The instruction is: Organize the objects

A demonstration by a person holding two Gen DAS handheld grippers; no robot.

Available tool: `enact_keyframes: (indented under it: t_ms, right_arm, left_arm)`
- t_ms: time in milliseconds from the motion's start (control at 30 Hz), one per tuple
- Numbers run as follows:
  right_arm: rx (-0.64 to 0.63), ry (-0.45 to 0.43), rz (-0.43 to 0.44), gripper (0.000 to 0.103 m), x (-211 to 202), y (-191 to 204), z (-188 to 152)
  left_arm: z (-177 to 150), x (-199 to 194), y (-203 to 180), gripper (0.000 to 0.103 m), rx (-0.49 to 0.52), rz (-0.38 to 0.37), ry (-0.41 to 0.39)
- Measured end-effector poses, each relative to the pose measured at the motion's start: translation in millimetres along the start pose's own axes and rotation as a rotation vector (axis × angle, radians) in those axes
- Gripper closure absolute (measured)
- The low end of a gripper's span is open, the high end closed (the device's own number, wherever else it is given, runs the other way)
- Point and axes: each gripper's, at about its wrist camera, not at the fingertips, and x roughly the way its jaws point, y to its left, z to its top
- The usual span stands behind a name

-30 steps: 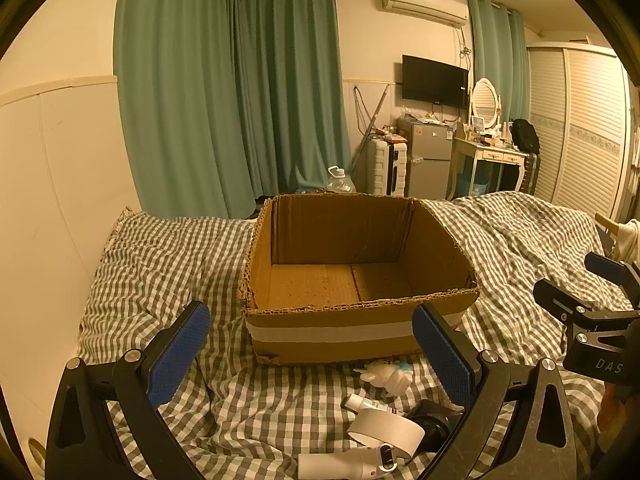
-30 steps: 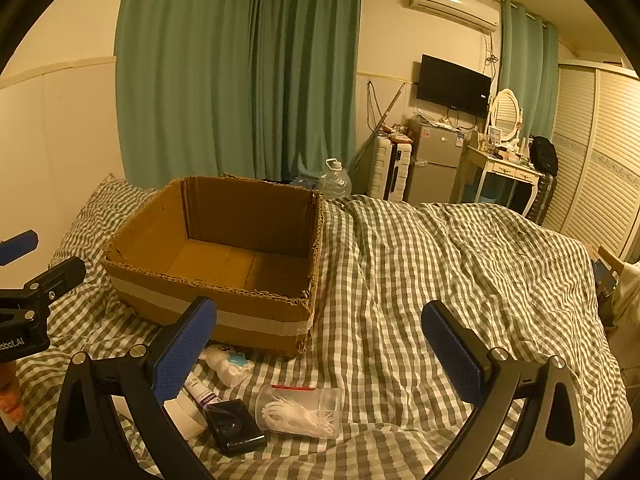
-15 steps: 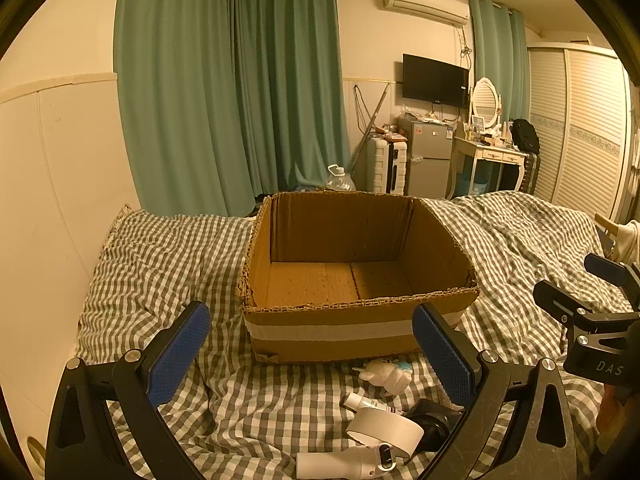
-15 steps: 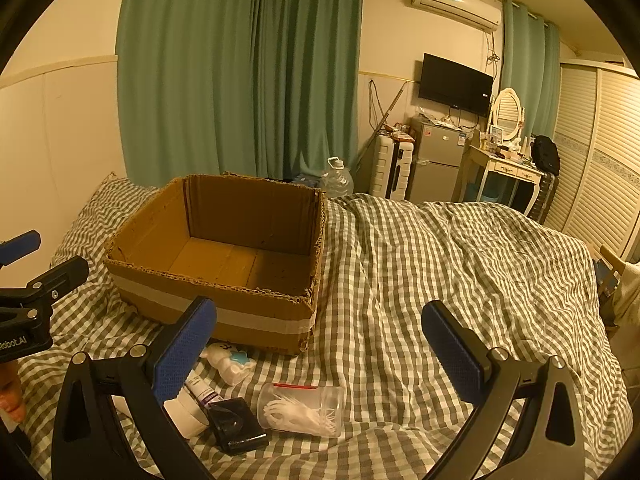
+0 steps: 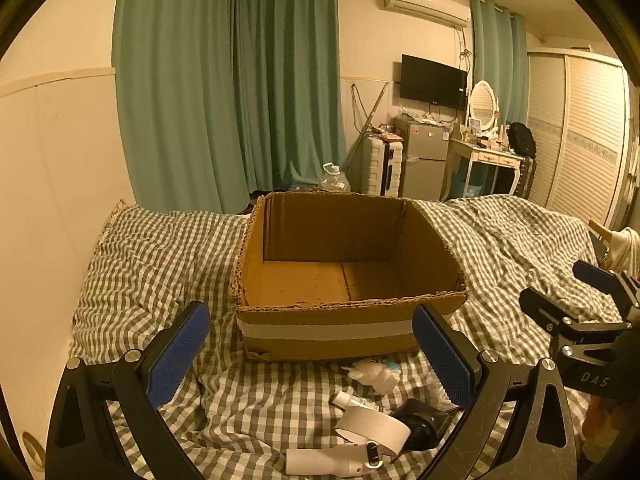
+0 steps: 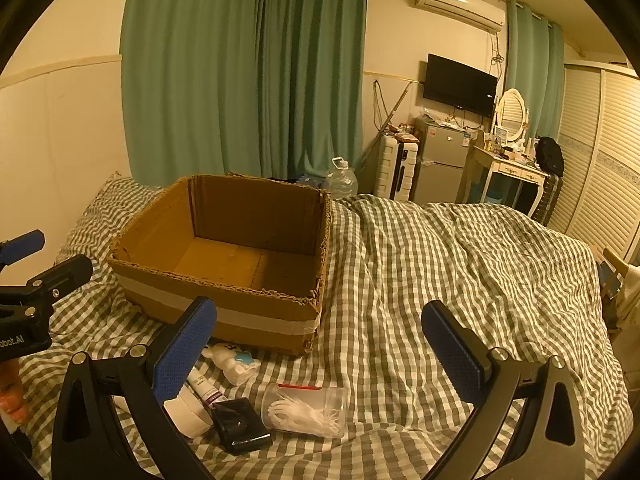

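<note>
An open cardboard box point(image 5: 320, 332) point(image 6: 224, 316) sits empty on the checked bedspread. In front of it lie a white toy figure point(image 5: 376, 372) point(image 6: 236, 364), a small tube point(image 5: 356, 402) point(image 6: 204, 390), a white tape roll point(image 5: 374, 430) point(image 6: 186, 414), a black object point(image 5: 420, 426) point(image 6: 240, 426) and a white handle-shaped device point(image 5: 332, 460). A clear tub of white picks point(image 6: 306, 408) lies in the right wrist view. My left gripper point(image 5: 312, 354) is open above them. My right gripper point(image 6: 320, 346) is open, to the right of the box.
The checked bedspread point(image 6: 460, 264) stretches right of the box. A wall point(image 5: 48, 184) runs along the left. Beyond the bed are green curtains point(image 5: 224, 80), a water jug point(image 6: 342, 180), a fridge point(image 6: 440, 160) and a dressing table point(image 6: 512, 168).
</note>
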Motion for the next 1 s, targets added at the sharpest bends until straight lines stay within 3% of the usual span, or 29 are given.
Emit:
enact_keyframes:
  t_ms: [500,767,1000]
  right_arm:
    - [-0.010,-0.031,-0.013,0.000,-42.8,-7.3,36.3]
    - [-0.048,-0.045,0.034,0.000,-72.0,-10.4,54.3]
    - [-0.084,0.021,0.044,0.000,-63.0,-16.3,55.2]
  left_arm:
    - [25.0,-33.5,-8.2,0.000,-0.031,-0.020,0.001]
    - [29.0,-45.5,-6.2,0.000,-0.068,-0.006,-0.021]
    - [8.9,-15.4,-3.3,0.000,-0.059,0.015,0.096]
